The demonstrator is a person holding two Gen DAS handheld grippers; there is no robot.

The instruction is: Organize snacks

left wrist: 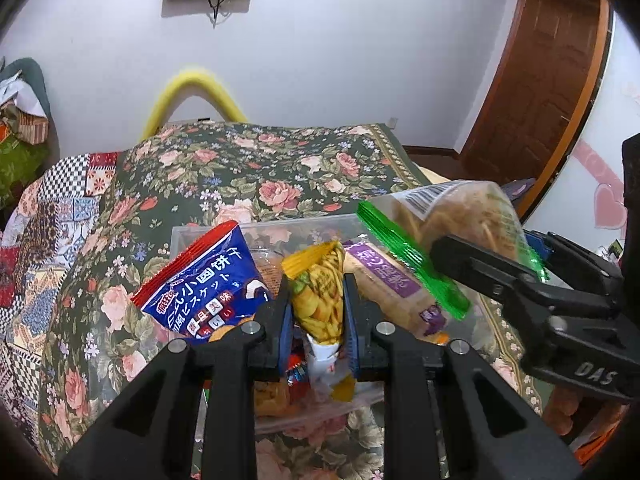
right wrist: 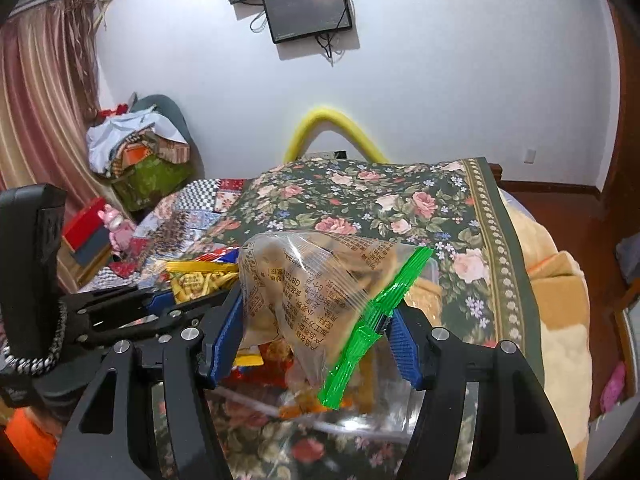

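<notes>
My left gripper [left wrist: 318, 316] is shut on a yellow snack packet [left wrist: 320, 300] and holds it upright over a clear plastic box [left wrist: 208, 232] on the floral bed cover. A blue biscuit bag [left wrist: 200, 284] and a purple-labelled packet [left wrist: 388, 284] stand in the box. My right gripper [right wrist: 316, 332] is shut on a clear snack bag with green sealed edge [right wrist: 312, 284], held above the box's right side. That bag [left wrist: 452, 216] and the right gripper [left wrist: 492, 264] also show in the left wrist view. The yellow packet [right wrist: 200, 280] shows at left in the right wrist view.
The box sits on a bed with a floral cover [left wrist: 280, 168] and a patchwork quilt [left wrist: 44, 232] at left. A yellow padded rail [left wrist: 192, 92] stands behind the bed. A wooden door [left wrist: 552, 72] is at right; a pile of bags [right wrist: 136, 152] at left.
</notes>
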